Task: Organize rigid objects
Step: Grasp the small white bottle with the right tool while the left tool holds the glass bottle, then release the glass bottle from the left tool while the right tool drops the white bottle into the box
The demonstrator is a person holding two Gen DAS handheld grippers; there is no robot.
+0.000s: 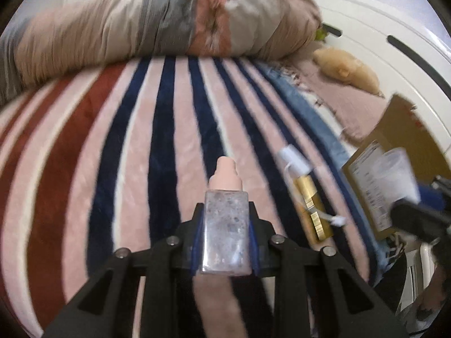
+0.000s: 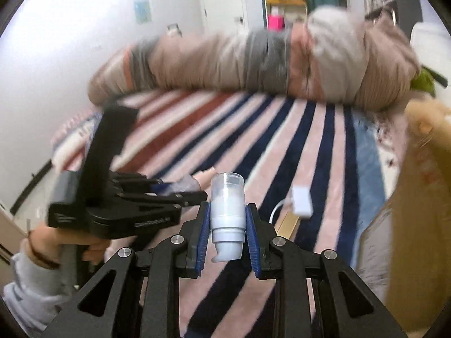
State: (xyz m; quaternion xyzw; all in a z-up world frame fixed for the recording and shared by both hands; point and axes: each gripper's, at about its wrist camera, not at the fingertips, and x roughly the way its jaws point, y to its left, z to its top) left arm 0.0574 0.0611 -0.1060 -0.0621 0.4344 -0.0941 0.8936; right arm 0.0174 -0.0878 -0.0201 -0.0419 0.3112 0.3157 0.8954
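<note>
Left wrist: left gripper (image 1: 225,225) clamps bottle (image 1: 225,219) | right gripper (image 2: 227,225) clamps pump bottle (image 2: 227,214) | striped blanket (image 1: 112,140)

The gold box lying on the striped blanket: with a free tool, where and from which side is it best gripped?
Grip the gold box across its narrow width, near mid-length, coming from above. It lies flat on the striped blanket, long and slim, so its long sides are open. Steer clear of the white adapter and its cable at the far end. Both tools are full now.
</note>
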